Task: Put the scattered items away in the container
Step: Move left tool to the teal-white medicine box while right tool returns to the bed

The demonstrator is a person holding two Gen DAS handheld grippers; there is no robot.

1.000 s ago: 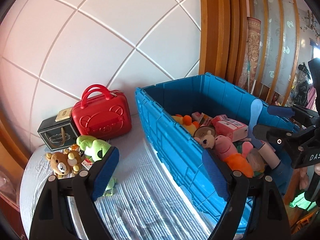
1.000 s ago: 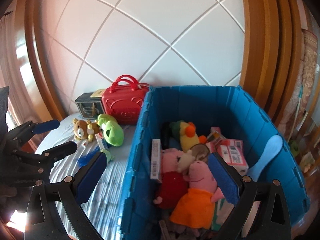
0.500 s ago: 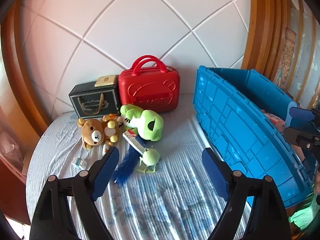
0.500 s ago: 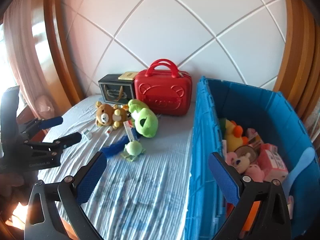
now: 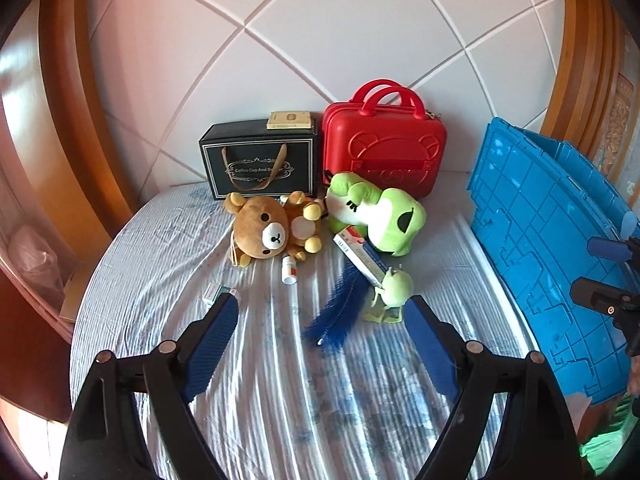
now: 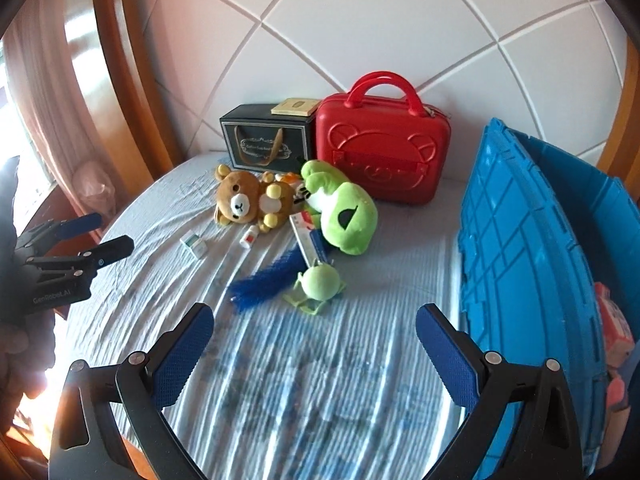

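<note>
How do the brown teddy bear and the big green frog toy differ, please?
The teddy bear is brown and the smaller of the two; the frog is bright green and bulkier. The bear lies left of the frog, whose underside rests on a long box. Both are soft toys on the bedsheet, outside the blue crate.

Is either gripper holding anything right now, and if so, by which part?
Nothing is held. The left gripper and right gripper are both open and empty above the bedsheet, short of the scattered toys.
</note>
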